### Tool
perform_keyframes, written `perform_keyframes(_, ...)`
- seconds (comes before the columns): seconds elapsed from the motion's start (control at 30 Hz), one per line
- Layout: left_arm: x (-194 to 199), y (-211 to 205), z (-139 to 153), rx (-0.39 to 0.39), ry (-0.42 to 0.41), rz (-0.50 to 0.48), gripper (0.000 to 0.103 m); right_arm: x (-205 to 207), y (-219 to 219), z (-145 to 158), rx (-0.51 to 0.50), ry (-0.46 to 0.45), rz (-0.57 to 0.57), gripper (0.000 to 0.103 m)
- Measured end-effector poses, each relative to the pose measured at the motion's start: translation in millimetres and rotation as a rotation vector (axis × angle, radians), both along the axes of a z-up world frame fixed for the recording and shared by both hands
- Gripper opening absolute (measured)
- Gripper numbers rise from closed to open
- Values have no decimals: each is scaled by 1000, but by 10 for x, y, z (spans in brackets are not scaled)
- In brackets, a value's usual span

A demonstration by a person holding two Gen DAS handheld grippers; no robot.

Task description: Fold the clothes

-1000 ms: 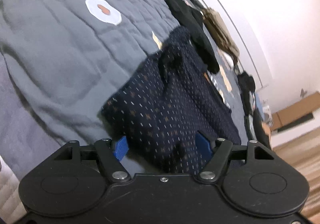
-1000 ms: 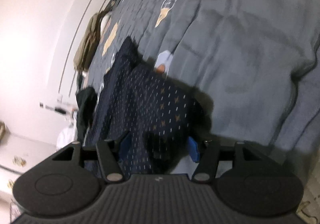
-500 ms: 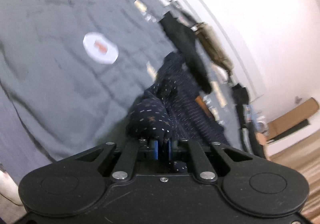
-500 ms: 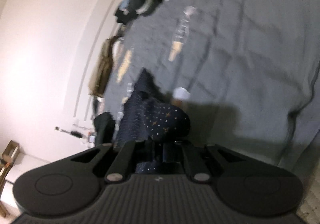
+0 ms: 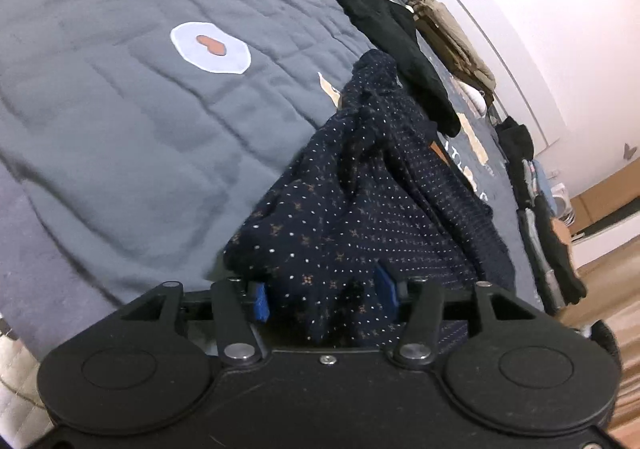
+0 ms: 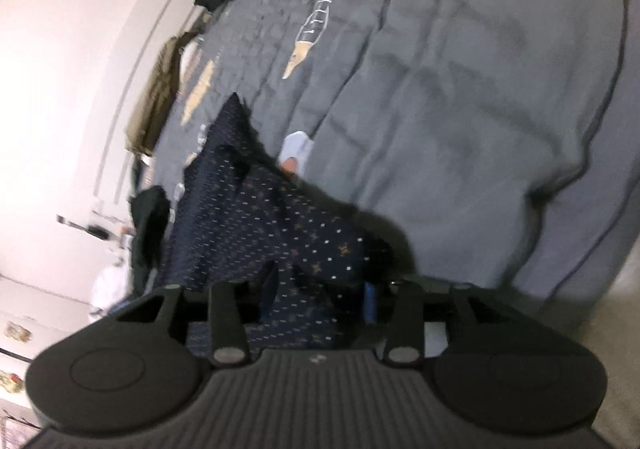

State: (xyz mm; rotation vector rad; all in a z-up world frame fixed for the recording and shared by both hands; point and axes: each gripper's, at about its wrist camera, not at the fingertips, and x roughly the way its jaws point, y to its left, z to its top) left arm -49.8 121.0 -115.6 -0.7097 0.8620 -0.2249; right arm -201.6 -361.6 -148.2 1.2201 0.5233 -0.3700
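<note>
Navy dotted garment [image 5: 352, 217] bunched between both grippers' parted fingers [image 5: 261, 301].

Two wrist views, close — sharing the navy garment [image 5: 360, 209], bedspread [image 6: 460, 109]

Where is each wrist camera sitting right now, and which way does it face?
Left wrist: behind the left gripper, looking down along its parted blue fingers over the navy garment on the grey quilt.
Right wrist: behind the right gripper, facing the same garment, quilt and wall.
Shared: garment, quilt, olive clothes. No hand shows.
</note>
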Motion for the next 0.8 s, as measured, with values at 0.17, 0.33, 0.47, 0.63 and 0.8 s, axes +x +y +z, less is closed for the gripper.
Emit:
perform_keyframes(0.17,-31,103,-21,-15,8,51,14,60,40,-48,14,-51,-4,9)
perform_keyframes(0.33,-223,249,149,-90,-25,64,9,-145,-10,81,60,-127,-77,6)
perform_keyframes(0.47,-457,309,377,-98,-54,-9,9,-399,-14,379,27,-130,-64,6)
perform_keyframes(0.63,-522,244,275,83,84,-102,23,-405,28,528,-213,114,132,15)
perform_keyframes(0.8,-538,198,541,285,-15,-54,58,-380,139,735,-519,241,162,33)
